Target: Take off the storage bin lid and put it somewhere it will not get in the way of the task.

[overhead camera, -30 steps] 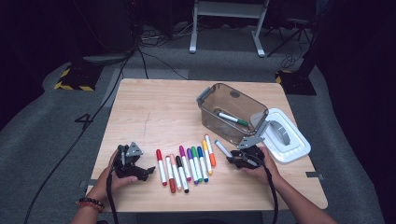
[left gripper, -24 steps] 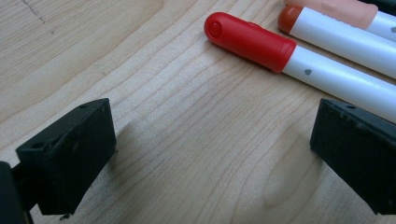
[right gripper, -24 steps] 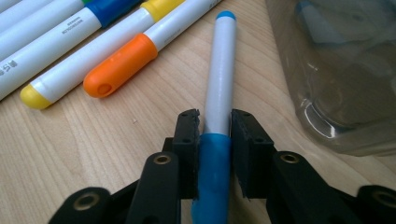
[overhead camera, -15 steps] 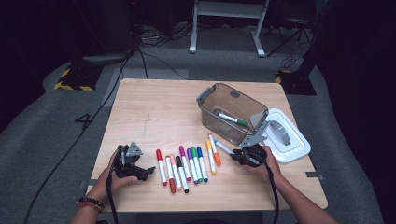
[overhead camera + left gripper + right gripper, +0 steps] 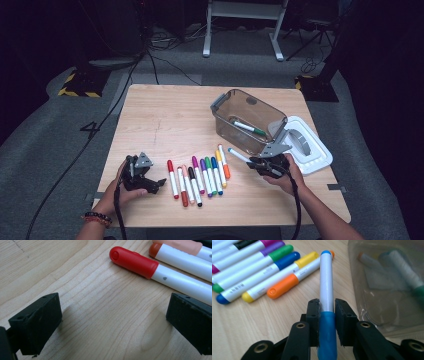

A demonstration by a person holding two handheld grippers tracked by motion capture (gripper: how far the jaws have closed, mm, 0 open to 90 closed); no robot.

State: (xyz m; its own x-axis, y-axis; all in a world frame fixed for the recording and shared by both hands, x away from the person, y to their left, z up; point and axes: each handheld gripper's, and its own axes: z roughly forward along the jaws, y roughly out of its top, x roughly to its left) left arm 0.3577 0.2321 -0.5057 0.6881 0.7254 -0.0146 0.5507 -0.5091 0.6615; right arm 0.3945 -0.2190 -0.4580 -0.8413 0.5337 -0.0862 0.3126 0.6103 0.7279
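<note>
In the high view the right tool point(image 5: 252, 161) sits near the right front of the wooden counter point(image 5: 165, 115), clamped on a light blue marker point(image 5: 239, 155) whose free end points left toward the row of markers point(image 5: 197, 176) lying side by side at the middle front; just behind it stands the clear bin point(image 5: 248, 120) with a green marker point(image 5: 248, 127) inside, and the white lid point(image 5: 305, 146) lies to the right of the bin. The left tool point(image 5: 156, 184) rests at the left front, just left of the row. In the left gripper view its jaws stand wide apart over bare wood, with the red marker point(image 5: 160, 271) lying close ahead and touching neither jaw. In the right gripper view the jaws have just closed onto the light blue marker at the edge of its cap, the barrel rising straight ahead, with the orange marker point(image 5: 294, 280) and yellow marker point(image 5: 284, 273) to its left and the bin to its right
</note>
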